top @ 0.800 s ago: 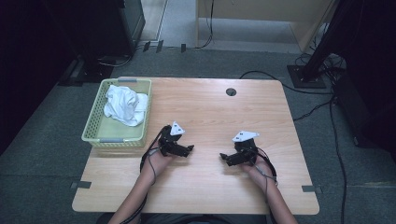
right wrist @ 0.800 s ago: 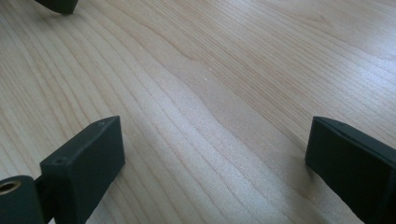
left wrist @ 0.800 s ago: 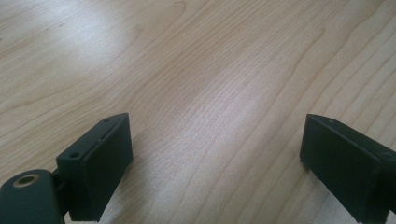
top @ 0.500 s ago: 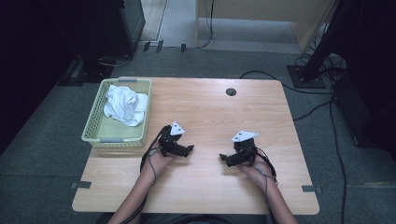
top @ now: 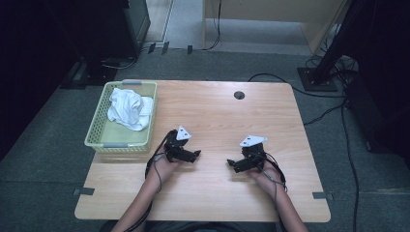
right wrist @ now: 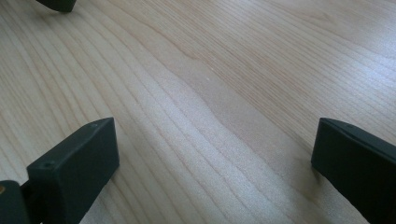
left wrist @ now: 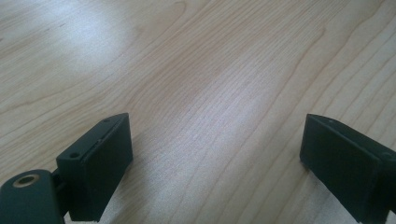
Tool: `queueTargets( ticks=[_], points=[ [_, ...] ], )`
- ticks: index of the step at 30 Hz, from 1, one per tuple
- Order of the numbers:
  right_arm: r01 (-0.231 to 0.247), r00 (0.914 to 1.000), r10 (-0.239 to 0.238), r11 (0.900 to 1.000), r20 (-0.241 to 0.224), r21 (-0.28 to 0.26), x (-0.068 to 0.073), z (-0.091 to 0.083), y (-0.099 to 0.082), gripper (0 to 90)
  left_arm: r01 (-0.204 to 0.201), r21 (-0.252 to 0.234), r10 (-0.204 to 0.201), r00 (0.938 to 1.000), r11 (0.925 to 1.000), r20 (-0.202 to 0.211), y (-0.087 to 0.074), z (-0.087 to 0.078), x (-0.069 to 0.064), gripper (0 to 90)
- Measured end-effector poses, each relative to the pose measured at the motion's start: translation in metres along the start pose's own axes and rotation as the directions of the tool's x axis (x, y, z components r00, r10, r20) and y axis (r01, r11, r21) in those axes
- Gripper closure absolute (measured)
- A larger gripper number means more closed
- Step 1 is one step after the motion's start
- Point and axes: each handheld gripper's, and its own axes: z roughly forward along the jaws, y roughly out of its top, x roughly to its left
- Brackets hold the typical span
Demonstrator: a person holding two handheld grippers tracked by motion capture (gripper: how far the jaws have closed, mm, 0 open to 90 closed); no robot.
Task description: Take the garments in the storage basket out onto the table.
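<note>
Two grippers are held low over the wooden table (top: 212, 116), one in each of the person's hands, with their jaws turned inward toward each other. The left gripper (top: 193, 155) is seen near the front half of the tabletop, its jaws spread wide and nothing caught between them; in the left gripper view (left wrist: 215, 154) only bare wood grain is framed between the two black pads. The right gripper (top: 233, 165) is held well apart from the left one, level with it, and its jaws are likewise released, with bare wood lying between them in the right gripper view (right wrist: 215, 158). Neither gripper is closed on anything. A grey three-cornered plate is carried on top of each gripper, and a black cable is trailed back along each forearm. A pale green basket (top: 96, 137) is set on the table just beyond and outward of the left gripper, near it but not touched by it, and well apart from the right gripper. A crumpled white cloth (top: 129, 107) is lain inside the basket, bunched toward its far end. A small dark round hole (top: 239, 94) is seen in the tabletop far ahead of both grippers.
</note>
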Motion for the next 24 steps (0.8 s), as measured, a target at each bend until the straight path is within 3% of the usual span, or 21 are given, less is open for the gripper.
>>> queueTargets(
  ticks=[24],
  points=[
    [0.0,1.0,0.0,1.0,0.0,0.0,0.0,0.0,0.0,0.7,0.015,0.001,-0.015,0.9997,0.9999,-0.019,0.0003,0.0001,0.001,9.9]
  ],
)
